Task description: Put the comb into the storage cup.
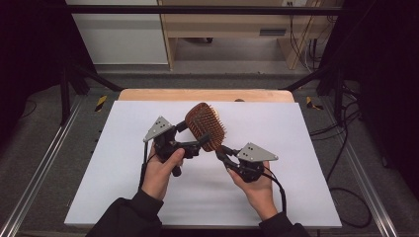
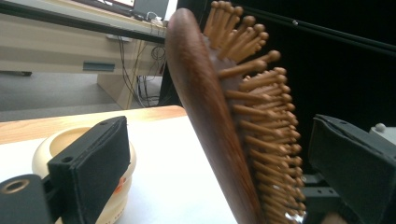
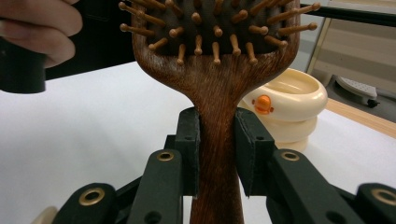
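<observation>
Pinching the handle of the wooden hairbrush (image 3: 217, 140) between the pads of the right gripper (image 1: 222, 154), holding the brush lifted off the white table (image 1: 276, 123). Straddling the brush head with the left gripper (image 1: 203, 140), jaws spread and clear of it on both sides. Closing squarely across back and bristles advised, avoiding twisting. Sitting beyond the brush, the cream bowl (image 3: 289, 105).

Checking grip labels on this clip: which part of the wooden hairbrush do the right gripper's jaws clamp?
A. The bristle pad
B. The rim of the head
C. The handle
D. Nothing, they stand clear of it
C: in the right gripper view, the right gripper presses both pads against the hairbrush handle, just below the head.
</observation>
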Demonstrator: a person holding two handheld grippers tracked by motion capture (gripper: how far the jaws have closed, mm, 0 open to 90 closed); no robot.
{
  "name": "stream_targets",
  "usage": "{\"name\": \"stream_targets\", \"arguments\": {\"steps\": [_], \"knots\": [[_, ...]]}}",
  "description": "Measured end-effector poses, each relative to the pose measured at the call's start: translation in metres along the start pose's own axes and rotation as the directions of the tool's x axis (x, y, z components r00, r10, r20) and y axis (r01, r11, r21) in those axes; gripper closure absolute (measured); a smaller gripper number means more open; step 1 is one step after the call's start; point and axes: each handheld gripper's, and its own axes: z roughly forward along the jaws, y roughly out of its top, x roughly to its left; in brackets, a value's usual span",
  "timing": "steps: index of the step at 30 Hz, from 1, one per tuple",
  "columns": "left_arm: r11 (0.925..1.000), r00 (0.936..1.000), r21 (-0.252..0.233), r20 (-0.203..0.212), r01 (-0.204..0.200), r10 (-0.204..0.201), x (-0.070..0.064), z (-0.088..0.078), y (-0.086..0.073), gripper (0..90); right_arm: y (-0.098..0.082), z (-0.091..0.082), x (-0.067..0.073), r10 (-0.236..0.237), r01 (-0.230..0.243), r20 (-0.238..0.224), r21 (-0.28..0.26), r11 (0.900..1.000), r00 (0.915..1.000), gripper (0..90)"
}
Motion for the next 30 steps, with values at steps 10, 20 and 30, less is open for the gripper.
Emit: {"name": "stream_targets", "arguments": {"steps": [10,20,30], "knots": [[0.9996,0.9996,-0.015,-0.016,0.023,-0.023,-0.0010,0.0035,-0.0019,9.8,0.0000,0.0033,0.0063,-0.018,0.018,0.000,0.002,1.000,0.9998,72.9],[0.9939,0.9950,-0.049,0.015,0.099,-0.098,0.0034,0.0004,0.0021,20.9,-0.0003,0.0042,0.0084,-0.038,0.038,0.013,0.007,0.999,0.9992,72.8],[0.9949,0.9967,-0.060,0.001,0.081,-0.081,0.0010,0.0000,0.0049,31.5,-0.0025,0.0063,0.0104,-0.041,0.040,0.021,0.015,0.999,0.9989,72.8]]}}
